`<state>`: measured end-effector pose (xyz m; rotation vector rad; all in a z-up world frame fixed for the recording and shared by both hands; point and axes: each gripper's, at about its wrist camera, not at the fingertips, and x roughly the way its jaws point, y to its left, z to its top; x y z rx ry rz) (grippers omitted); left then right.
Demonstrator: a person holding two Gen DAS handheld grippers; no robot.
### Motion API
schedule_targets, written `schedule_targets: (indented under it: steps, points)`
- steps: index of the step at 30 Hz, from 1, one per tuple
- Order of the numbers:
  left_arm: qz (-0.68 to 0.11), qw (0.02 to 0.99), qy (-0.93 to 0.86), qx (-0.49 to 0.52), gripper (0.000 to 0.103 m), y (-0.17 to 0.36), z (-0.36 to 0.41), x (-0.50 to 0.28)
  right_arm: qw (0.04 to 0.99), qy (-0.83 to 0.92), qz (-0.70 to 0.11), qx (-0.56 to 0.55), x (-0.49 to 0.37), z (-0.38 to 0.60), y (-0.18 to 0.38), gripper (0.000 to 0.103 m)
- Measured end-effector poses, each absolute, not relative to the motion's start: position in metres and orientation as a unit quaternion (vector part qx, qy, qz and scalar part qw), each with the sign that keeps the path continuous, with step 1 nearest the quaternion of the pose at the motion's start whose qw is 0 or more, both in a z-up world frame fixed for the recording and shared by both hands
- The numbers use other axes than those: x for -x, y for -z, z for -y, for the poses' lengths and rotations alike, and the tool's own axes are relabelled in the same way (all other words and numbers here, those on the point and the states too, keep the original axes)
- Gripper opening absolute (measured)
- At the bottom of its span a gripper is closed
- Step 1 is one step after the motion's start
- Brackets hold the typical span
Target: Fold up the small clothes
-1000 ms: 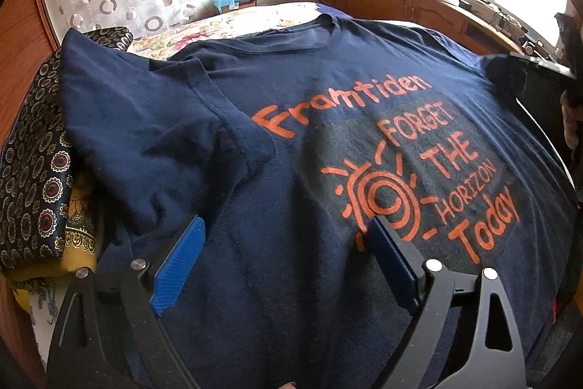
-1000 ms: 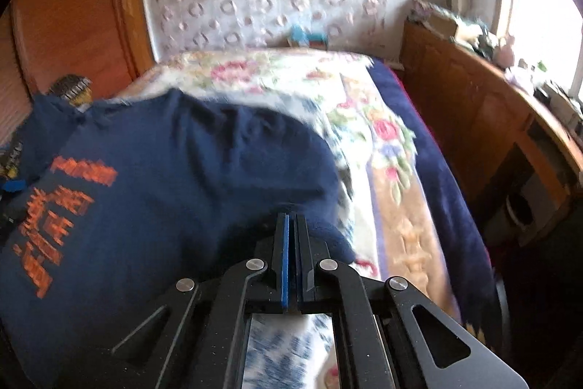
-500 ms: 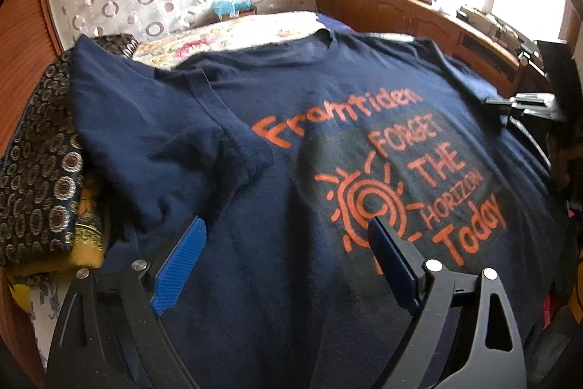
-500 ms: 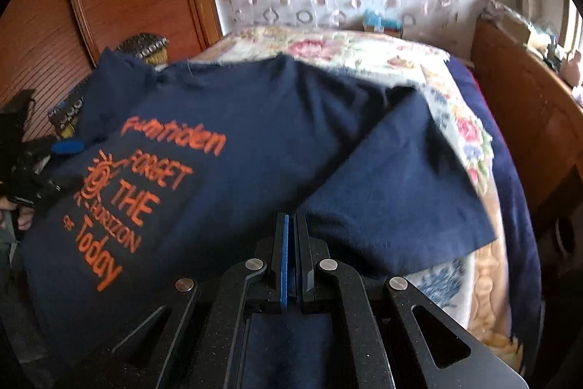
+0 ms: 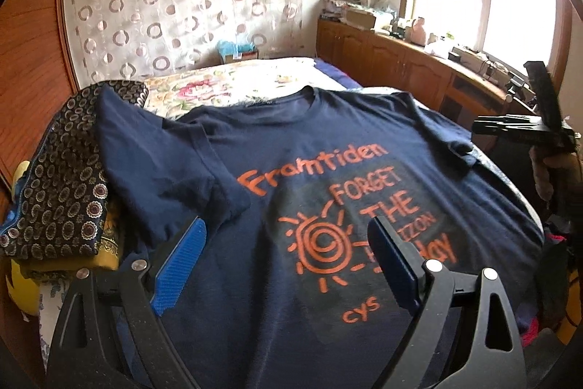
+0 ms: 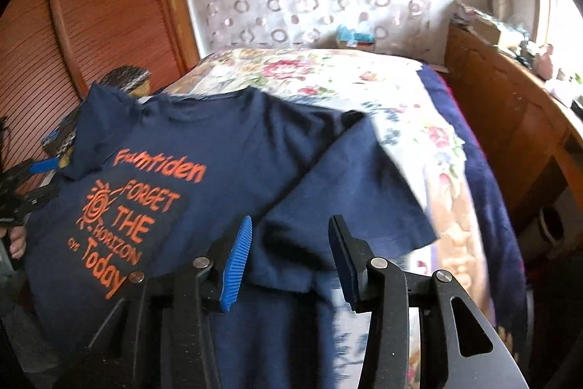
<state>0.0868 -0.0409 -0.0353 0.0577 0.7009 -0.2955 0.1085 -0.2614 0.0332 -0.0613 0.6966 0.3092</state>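
Observation:
A navy T-shirt [image 5: 328, 148] with orange print lies face up and spread on the bed; it also shows in the right wrist view [image 6: 226, 148]. Its left sleeve is folded in over the chest. My left gripper [image 5: 288, 243] is open and empty, hovering above the shirt's lower front. My right gripper [image 6: 289, 243] is open and empty, above the shirt's right sleeve [image 6: 349, 192] and side. The right gripper also shows in the left wrist view [image 5: 524, 126] at the far right.
A floral bedspread [image 6: 328, 72] covers the bed. A stack of patterned dark and yellow clothes [image 5: 62, 192] lies left of the shirt. A wooden cabinet [image 5: 393, 64] runs along the right under the window. A wooden wardrobe [image 6: 94, 35] stands at left.
My right gripper has opened and let go of the shirt's edge, and the right sleeve now lies spread out. My left gripper has drawn back slightly and stays open.

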Motion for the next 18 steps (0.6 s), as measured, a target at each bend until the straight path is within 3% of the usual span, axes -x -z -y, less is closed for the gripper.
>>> schedule_targets:
  steps: [18]
  points:
    - [-0.349,0.923,0.158,-0.025,0.091,0.044,0.053,-0.077,0.91,-0.069,-0.407,-0.046,-0.179,0.301,0.011,0.046]
